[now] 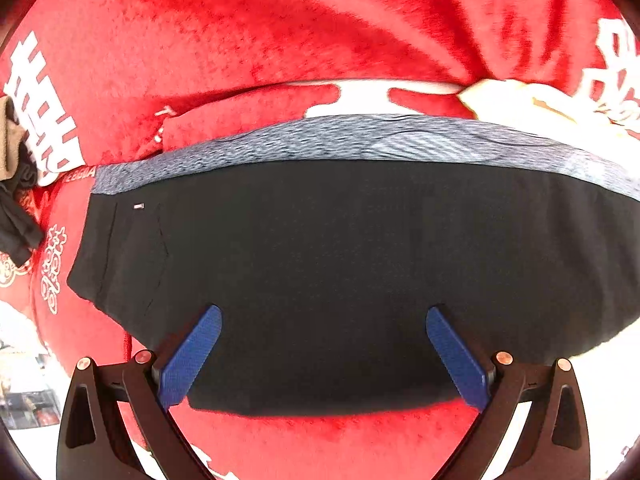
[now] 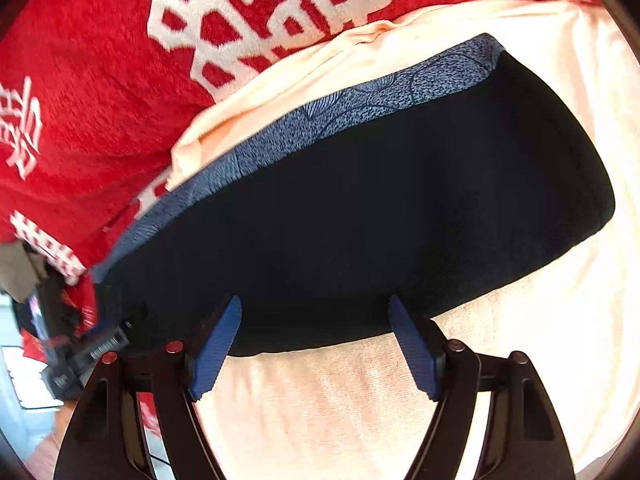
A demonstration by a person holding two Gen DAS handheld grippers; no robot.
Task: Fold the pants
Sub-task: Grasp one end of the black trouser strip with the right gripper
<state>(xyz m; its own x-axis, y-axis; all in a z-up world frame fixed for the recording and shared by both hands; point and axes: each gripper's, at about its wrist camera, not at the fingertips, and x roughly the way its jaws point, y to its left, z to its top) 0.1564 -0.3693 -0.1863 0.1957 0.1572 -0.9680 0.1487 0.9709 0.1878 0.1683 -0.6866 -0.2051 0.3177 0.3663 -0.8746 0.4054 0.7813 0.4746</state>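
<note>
Black pants with a grey-blue patterned waistband lie folded into a flat packet on a red blanket. My left gripper is open just above the packet's near edge, holding nothing. In the right wrist view the same pants rest partly on a cream cloth, waistband on the far side. My right gripper is open over the near edge of the pants, empty. The left gripper body shows at the lower left.
The red blanket has large white characters. The cream cloth lies at the far right. A tan and black garment sits at the left edge. The bed edge and room floor show at lower left.
</note>
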